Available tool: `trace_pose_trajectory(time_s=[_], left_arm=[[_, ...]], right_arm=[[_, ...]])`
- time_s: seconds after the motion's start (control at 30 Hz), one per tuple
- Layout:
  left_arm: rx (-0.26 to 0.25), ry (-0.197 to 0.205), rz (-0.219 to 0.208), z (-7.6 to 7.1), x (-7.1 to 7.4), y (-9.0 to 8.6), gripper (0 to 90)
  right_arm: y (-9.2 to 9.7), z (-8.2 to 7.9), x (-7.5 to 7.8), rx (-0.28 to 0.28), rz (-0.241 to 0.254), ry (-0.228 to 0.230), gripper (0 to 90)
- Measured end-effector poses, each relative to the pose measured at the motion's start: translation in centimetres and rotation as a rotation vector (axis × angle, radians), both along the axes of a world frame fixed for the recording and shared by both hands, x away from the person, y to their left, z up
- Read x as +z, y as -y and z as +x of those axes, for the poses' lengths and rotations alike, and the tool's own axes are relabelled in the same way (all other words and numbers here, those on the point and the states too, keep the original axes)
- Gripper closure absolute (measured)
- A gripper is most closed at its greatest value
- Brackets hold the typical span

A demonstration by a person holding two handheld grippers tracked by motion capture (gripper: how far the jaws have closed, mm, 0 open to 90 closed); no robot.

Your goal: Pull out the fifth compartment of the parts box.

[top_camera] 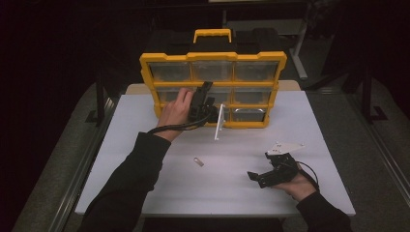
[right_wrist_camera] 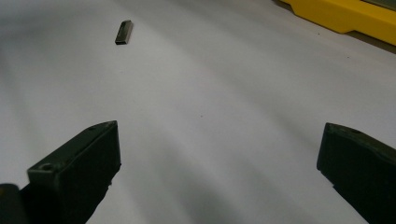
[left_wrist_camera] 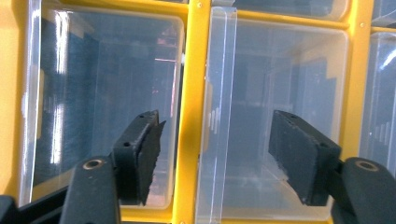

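Note:
A yellow organizer cabinet [top_camera: 212, 57] with clear drawers stands at the back of the white table [top_camera: 145, 145]. My left gripper [top_camera: 206, 91] is held at its middle row. In the left gripper view the left gripper [left_wrist_camera: 217, 135] has its jaws apart on either side of a yellow divider [left_wrist_camera: 189, 116] and a clear drawer lip [left_wrist_camera: 219, 93], and the pads do not touch either one. A clear drawer front [top_camera: 220, 121] sticks out below the hand. My right gripper [top_camera: 261, 166] rests on the table at the right, open and empty [right_wrist_camera: 219, 149].
A small metal stick [top_camera: 198, 161] lies on the table between the two hands, and it lies far ahead of the jaws in the right gripper view [right_wrist_camera: 123, 32]. The cabinet's yellow base edge [right_wrist_camera: 345, 16] crosses the top right there. Dark floor surrounds the table.

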State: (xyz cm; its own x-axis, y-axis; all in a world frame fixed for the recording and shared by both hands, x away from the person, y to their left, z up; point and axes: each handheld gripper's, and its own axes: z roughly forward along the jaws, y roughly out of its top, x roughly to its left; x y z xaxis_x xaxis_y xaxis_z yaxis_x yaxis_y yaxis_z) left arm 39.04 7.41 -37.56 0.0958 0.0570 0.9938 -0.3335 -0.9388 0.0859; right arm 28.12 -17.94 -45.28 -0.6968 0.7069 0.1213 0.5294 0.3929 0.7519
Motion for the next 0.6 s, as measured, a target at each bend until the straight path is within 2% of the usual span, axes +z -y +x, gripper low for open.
trace_pose_trajectory(time_s=[0.33,0.6], left_arm=[[0.023,-0.003,-0.004,-0.15,0.06,0.22,45.3],[0.019,-0.003,0.002,-0.24,0.08,0.28,57.0]], right_arm=[[0.01,-0.03,0.02,0.004,0.001,-0.002,0.0],[-0.01,-0.05,0.03,0.006,0.001,-0.002,0.0]])
